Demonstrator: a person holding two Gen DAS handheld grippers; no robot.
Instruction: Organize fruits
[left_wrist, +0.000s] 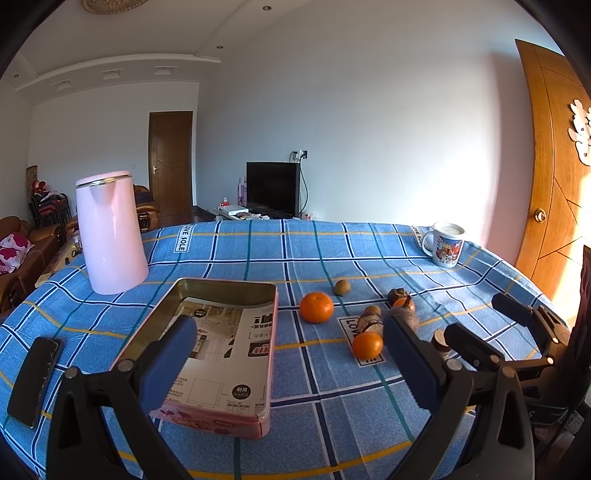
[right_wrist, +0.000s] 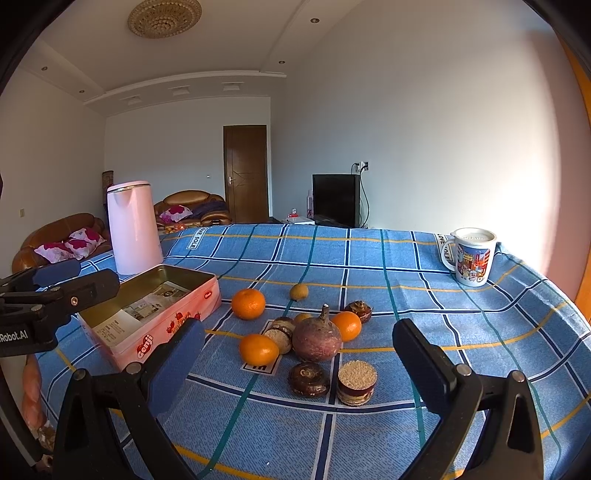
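A pink tin box lined with printed paper lies open on the blue checked tablecloth. Right of it sit three oranges, a round purple root, small brown fruits and a cut one. My left gripper hovers open above the box's right edge, nothing between its fingers. My right gripper is open, low over the table just before the fruit cluster; it also shows in the left wrist view at the right.
A pink kettle stands behind the box. A printed mug is at the far right corner. A dark phone lies at the left table edge. Sofas, a television and doors lie beyond.
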